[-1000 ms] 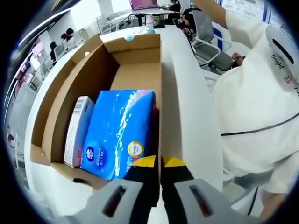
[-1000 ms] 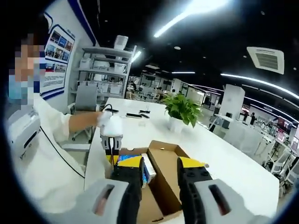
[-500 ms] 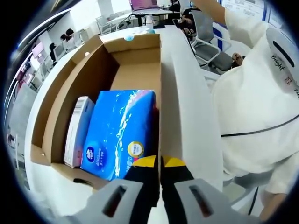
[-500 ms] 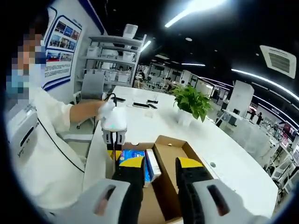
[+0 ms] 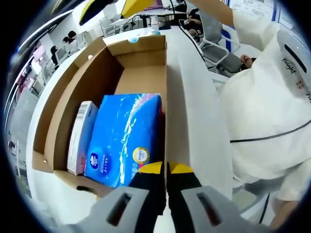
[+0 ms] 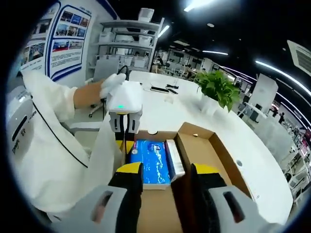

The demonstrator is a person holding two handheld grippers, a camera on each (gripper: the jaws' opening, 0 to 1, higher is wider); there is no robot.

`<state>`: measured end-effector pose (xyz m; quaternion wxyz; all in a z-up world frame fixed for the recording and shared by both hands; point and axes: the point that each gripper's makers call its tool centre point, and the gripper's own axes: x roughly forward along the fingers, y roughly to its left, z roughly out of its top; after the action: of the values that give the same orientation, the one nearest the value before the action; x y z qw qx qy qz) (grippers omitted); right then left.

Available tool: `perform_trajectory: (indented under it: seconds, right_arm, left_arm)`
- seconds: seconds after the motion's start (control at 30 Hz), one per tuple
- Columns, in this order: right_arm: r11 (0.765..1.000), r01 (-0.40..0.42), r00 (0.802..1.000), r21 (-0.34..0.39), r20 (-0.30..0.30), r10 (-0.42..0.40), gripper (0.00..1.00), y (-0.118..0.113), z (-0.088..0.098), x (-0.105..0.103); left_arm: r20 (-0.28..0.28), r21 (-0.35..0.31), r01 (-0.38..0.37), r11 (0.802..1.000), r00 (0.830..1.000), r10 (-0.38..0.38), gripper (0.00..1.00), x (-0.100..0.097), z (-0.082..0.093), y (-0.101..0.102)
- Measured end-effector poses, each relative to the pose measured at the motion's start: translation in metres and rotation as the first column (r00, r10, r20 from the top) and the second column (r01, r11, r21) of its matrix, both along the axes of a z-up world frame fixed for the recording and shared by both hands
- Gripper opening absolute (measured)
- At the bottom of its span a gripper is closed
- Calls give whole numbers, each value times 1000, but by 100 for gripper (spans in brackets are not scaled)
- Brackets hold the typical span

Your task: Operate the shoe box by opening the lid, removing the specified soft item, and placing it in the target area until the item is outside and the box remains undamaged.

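The shoe box [image 5: 97, 73] stands open; the blue tissue pack [image 5: 125, 138] still lies inside. The left gripper [image 5: 165, 170] pinches the box's wall, the right gripper [image 6: 165, 171] hovers open above. Removal remains.

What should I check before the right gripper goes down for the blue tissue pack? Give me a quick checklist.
1. Box lid open: ok, the shoe box interior is exposed.
2. Blue tissue pack uncovered: ok.
3. Right gripper open above the pack: ok, jaws apart.
4. Left gripper steadying the box wall: ok, jaws shut on the cardboard edge.
5. White carton beside the pack: not ok, touching, may get dragged.
6. Target area: cannot tell.
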<state>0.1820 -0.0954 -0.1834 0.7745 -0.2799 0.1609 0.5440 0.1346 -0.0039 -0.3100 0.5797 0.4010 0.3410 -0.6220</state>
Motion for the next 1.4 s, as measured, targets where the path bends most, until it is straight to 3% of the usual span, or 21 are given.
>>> perform_trajectory:
  seconds: [0.1,0.27,0.5,0.7,1.03,1.2,1.27,1.4]
  right_arm:
    - [999,-14,1000,-37,8,15,39,6,-4,3]
    - [1000,-19,1000,-11,-22,19,42,15,-3,4]
    - [995,-58,994,-76,-94,50,48,34,-37,4]
    - [990,-62,993,-125,-105,49,49,39,-51,4]
    - [993,-59,992,-107,-114,47,49,42,-52,9]
    - [990,-71,992,-122,-108,58,48,47,-59,8]
    - [990,-80,989,-120,-132,64,49,50,-64,6]
    - [978,-89,991,-190,-120,66,51,47,-77,10]
  left_arm:
    - [1,0,-1,1000,1000,1,1,-2,0,0]
    - [4,-1,3,1000,1000,-3,1,-11,-1,-2]
    - [10,-3,10,1000,1000,-10,1,-16,-2,-2]
    - [4,-1,10,1000,1000,-10,1,-10,-1,-1]
    - [4,-4,8,1000,1000,-8,1,-13,-2,-2]
    - [3,-5,8,1000,1000,-8,1,-12,-2,-1]
    - [4,-6,8,1000,1000,-8,1,-11,-2,-1]
    - [6,-6,7,1000,1000,-7,1,-10,-2,-1]
